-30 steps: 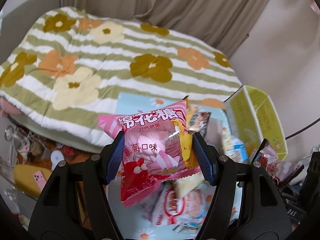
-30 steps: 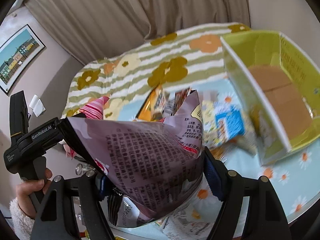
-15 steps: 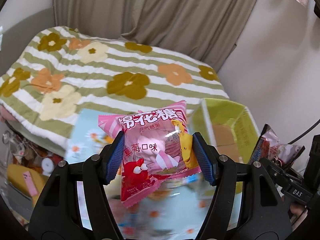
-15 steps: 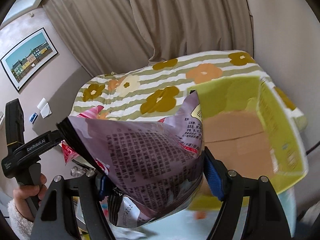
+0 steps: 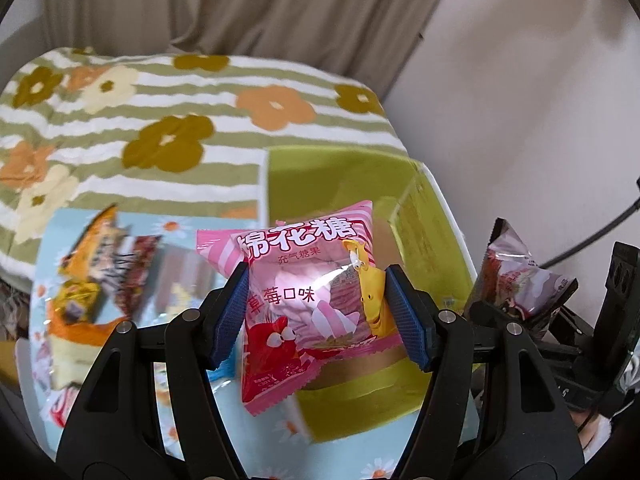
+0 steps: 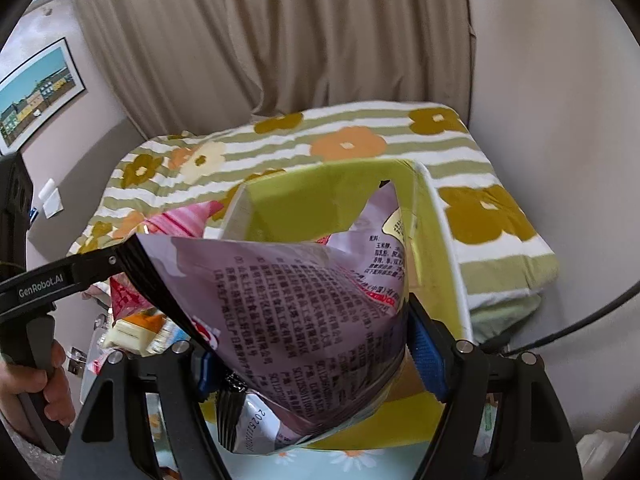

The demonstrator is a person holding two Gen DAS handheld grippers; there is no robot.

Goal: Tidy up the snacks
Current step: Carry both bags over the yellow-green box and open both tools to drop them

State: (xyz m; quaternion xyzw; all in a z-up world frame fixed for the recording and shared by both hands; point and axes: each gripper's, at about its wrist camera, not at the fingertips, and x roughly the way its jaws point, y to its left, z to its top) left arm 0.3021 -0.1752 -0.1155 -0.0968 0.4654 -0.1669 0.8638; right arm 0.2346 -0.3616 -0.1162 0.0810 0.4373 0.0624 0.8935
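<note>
Left wrist view: left gripper (image 5: 316, 312) is pinching the pink marshmallow packet (image 5: 308, 304) at centre frame, over the green box (image 5: 424, 240). Right gripper (image 6: 316, 356) is pinching the purple snack bag (image 6: 304, 300). Release both inside the walls.

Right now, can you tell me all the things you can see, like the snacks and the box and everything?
pink marshmallow bag: one, pink, clamped in the left gripper
purple snack bag: one, purple-grey, clamped in the right gripper
box: one, yellow-green, open, on the table behind both bags
loose snacks: several, orange and mixed, blurred, on the table left of the box
tablecloth: one, light blue with daisies
blanket: one, green-and-white striped with flowers
curtain: beige, behind
framed picture: one, on the wall
left gripper: black, blue pads
right gripper: black, blue pads
hand: one, holding the left gripper's handle
</note>
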